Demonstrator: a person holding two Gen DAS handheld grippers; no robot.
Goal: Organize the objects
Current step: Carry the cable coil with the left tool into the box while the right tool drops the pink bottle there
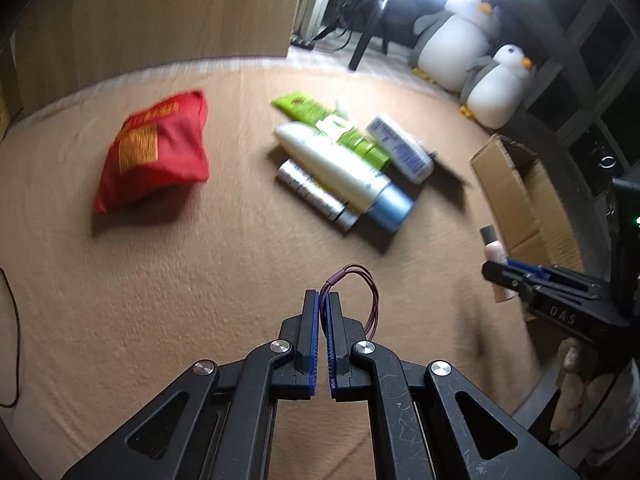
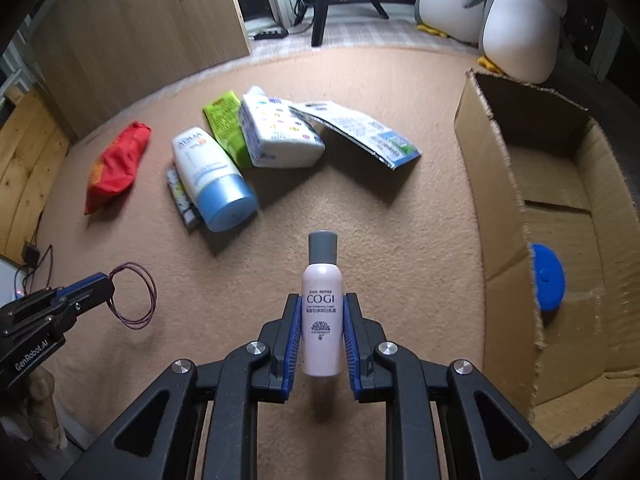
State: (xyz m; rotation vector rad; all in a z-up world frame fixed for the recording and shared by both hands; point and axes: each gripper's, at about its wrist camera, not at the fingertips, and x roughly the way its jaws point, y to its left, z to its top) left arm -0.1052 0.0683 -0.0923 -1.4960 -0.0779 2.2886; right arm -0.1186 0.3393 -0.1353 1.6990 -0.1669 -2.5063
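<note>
My left gripper (image 1: 322, 296) is shut on a thin maroon hair tie (image 1: 370, 300), whose loop hangs to the right of the tips; the right wrist view shows the hair tie (image 2: 134, 298) dangling from that gripper (image 2: 108, 280). My right gripper (image 2: 322, 300) is shut on a pale pink bottle with a grey cap (image 2: 322, 312), held upright above the carpet. In the left wrist view the pink bottle (image 1: 496, 252) shows at the right edge in the right gripper (image 1: 504, 276). An open cardboard box (image 2: 500, 208) stands to the right.
A pile lies mid-carpet: white tube with blue cap (image 2: 212, 176), green pouch (image 2: 224, 124), tissue pack (image 2: 276, 132), flat packet (image 2: 360, 132). A red bag (image 2: 116, 164) lies left. A blue disc (image 2: 548, 276) sits in the box. Plush penguins (image 2: 516, 20) and a wooden panel (image 2: 136, 32) stand behind.
</note>
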